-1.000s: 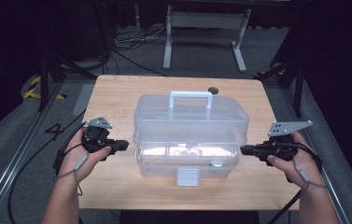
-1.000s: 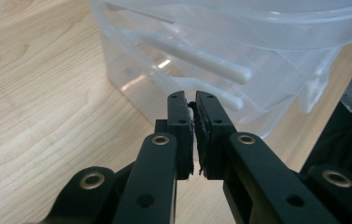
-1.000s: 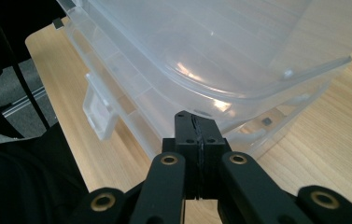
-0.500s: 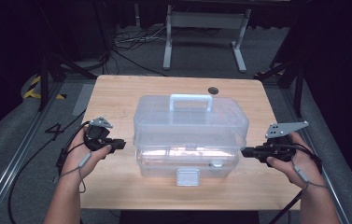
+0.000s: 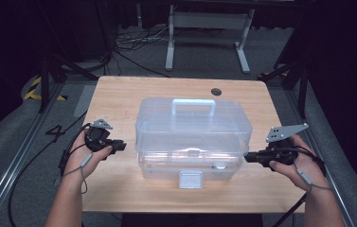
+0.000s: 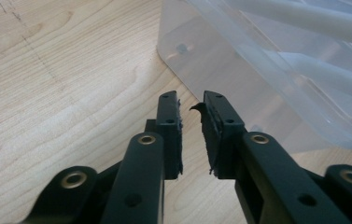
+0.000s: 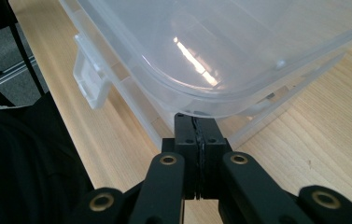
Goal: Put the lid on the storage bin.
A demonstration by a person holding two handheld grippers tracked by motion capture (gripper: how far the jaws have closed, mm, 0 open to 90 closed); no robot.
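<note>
Since a second ago our left gripper [image 5: 119,146] has sunk, jaws just opening and empty beside the box [image 5: 192,137] mid-worktop [image 5: 119,94], while our right gripper [image 5: 248,158], jaws closed, rests at its rim, seemingly to lift the lid.
</note>
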